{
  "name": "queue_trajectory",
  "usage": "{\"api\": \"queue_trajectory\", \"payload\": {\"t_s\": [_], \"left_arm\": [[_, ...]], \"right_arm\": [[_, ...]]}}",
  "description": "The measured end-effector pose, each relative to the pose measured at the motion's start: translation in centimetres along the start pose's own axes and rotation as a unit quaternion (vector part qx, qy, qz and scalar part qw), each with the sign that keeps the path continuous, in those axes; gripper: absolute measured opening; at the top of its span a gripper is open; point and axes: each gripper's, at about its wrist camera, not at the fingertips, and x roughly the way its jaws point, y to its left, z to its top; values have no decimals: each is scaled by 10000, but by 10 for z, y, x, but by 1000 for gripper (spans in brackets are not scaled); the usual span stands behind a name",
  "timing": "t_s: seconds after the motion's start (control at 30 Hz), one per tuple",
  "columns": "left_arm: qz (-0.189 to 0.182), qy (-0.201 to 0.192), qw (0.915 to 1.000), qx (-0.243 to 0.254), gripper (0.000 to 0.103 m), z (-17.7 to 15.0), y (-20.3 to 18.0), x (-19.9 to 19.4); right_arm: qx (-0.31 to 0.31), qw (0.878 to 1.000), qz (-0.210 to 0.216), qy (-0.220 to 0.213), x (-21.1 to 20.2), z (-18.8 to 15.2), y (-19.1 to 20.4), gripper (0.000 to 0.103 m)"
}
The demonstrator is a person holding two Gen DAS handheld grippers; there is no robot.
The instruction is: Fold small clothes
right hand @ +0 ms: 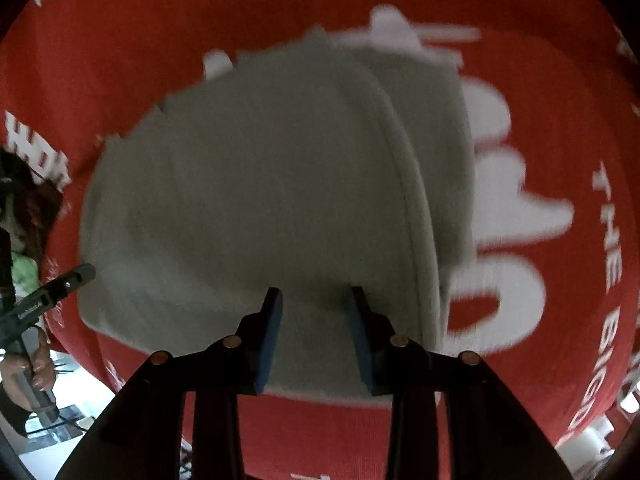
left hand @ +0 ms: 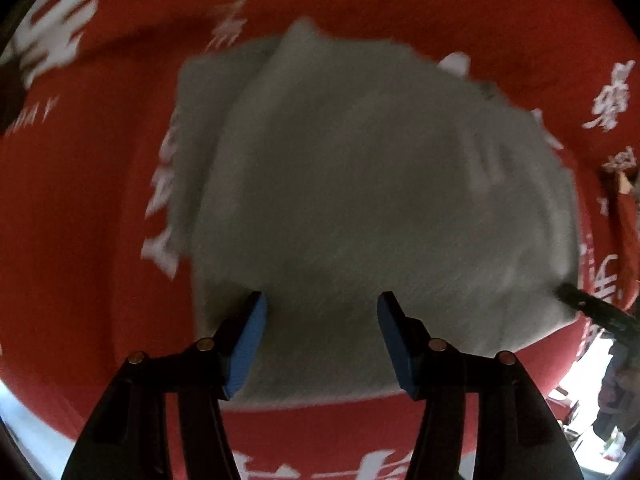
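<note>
A grey garment (left hand: 360, 180), folded into a compact stack of layers, lies on a red cloth (left hand: 80, 220) with white lettering. My left gripper (left hand: 320, 298) points down over the garment's near edge, open, its blue pads wide apart with nothing pinched. In the right wrist view the same grey garment (right hand: 260, 184) shows a folded hem running down its right side. My right gripper (right hand: 315, 292) hangs over its near edge, open with a narrower gap; the pads do not press on the fabric. Both views are blurred.
The red cloth (right hand: 140, 40) covers the whole surface around the garment. A dark finger of the right gripper (left hand: 592, 308) shows at the garment's right edge. The left gripper's finger (right hand: 60, 284) and the person's hand (right hand: 40, 368) show at the left.
</note>
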Motion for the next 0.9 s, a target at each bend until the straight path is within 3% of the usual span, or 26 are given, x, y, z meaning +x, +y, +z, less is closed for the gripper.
{"api": "queue_trajectory", "payload": {"t_s": [0.2,0.3,0.4,0.47,0.53,0.6,0.67,0.7,0.73,0.77,0.8,0.9], "left_arm": [[-170,30,9993,-323,58,-29,28,-16],[152,127,9983,-552,58,-40,39,-19],[-210,267,9920,-1215,58,-51,58,-14],[-518,315,9823,-1772,58,-55,69,-8],[-724,205,9723,-2211,58,-54,77,-5],[-743,-9,9653,-2504,58,-51,80,-7],[-737,-133,9640,-2551,40,-47,80,-10],[-674,-137,9658,-2501,29,-46,79,-11],[-588,-135,9688,-2403,25,-45,82,-15],[-487,-199,9725,-2269,21,-44,80,-20],[-415,-258,9760,-2122,19,-40,75,-24],[-51,-334,9868,-1582,11,-42,65,-27]], "right_arm": [[-228,9993,-302,68,-16,-36,-13,33],[267,9996,11,107,-28,-47,-30,36],[992,9942,399,122,-33,-62,-48,43],[1678,9824,815,68,-32,-72,-66,44],[2437,9626,1182,-69,-28,-79,-86,44],[3239,9322,1584,-317,-23,-86,-105,44],[3827,9011,1969,-532,-17,-90,-118,44],[4023,8895,2084,-589,-14,-91,-122,44],[4112,8844,2118,-628,-14,-90,-124,42],[4092,8868,2060,-613,-15,-86,-124,19],[3986,8923,2032,-595,-18,-83,-124,11],[3247,9275,1731,-664,-36,-69,-110,11]]}}
